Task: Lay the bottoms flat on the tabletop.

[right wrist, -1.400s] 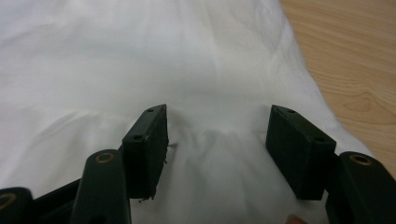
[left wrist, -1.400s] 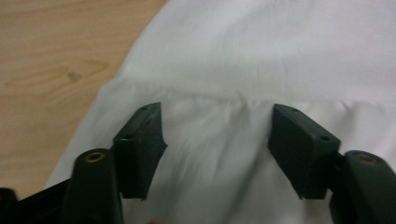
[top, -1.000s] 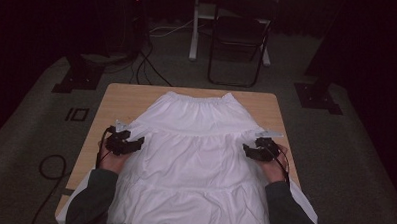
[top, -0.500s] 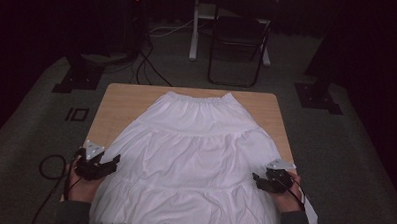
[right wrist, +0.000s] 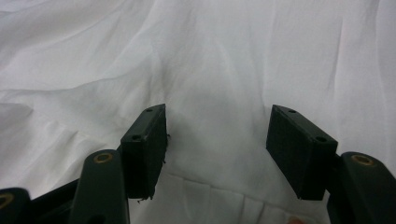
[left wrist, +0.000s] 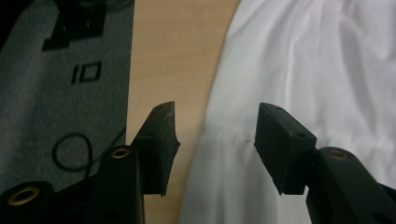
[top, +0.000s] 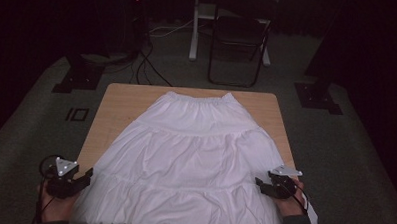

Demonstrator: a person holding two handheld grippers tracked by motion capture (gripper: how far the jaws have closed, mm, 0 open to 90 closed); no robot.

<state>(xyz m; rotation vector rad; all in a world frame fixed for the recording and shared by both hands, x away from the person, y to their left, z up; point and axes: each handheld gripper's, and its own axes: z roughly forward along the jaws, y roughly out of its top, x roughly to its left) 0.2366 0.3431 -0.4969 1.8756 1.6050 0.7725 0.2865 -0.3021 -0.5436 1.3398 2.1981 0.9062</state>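
A white tiered skirt (top: 195, 152) lies flat on the wooden table (top: 121, 104), waistband at the far end and hem toward me. My left gripper (top: 86, 177) is at the skirt's near left side. In the left gripper view its jaws (left wrist: 215, 135) have just been closing and still stand apart. The skirt's edge (left wrist: 280, 70) runs between them, untouched by the pads. My right gripper (top: 259, 185) is at the near right side, pointing inward over the cloth. In the right gripper view it (right wrist: 217, 140) is open just above the fabric (right wrist: 210, 56).
Bare wood shows along the table's left and far edges. A black folding chair (top: 239, 43) stands beyond the table. Dark stand bases (top: 77, 78) and cables lie on the grey carpet, with a square mark (top: 78, 114) left of the table.
Both hands have slid from the skirt's middle sides back toward its near corners. The left one has also moved outward, past the table's left edge.
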